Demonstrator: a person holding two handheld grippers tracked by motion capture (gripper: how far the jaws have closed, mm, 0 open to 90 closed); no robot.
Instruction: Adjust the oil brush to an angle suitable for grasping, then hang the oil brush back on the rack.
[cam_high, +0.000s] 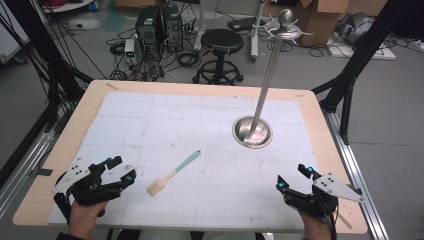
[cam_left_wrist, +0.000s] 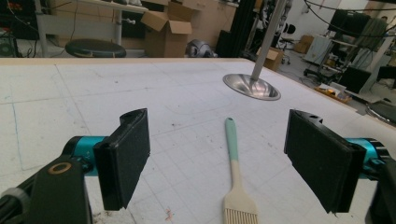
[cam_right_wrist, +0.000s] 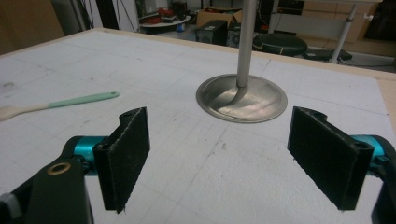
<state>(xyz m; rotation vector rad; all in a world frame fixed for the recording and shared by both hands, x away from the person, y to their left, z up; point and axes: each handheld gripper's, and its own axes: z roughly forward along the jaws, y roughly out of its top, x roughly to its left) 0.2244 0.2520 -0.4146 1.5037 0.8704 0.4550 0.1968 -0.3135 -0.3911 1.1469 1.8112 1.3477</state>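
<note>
One light, stiff brush (cam_left_wrist: 236, 177) lies flat just ahead of the wide-open left gripper (cam_left_wrist: 229, 163), so I'd pinch its mint handle mid-length; right gripper (cam_right_wrist: 224, 163) is open too, empty.

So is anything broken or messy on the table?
Nothing looks broken or spilled. The brush lies flat at a slant on the white mat, and the metal stand is upright. The mat just has faint smudges.
</note>
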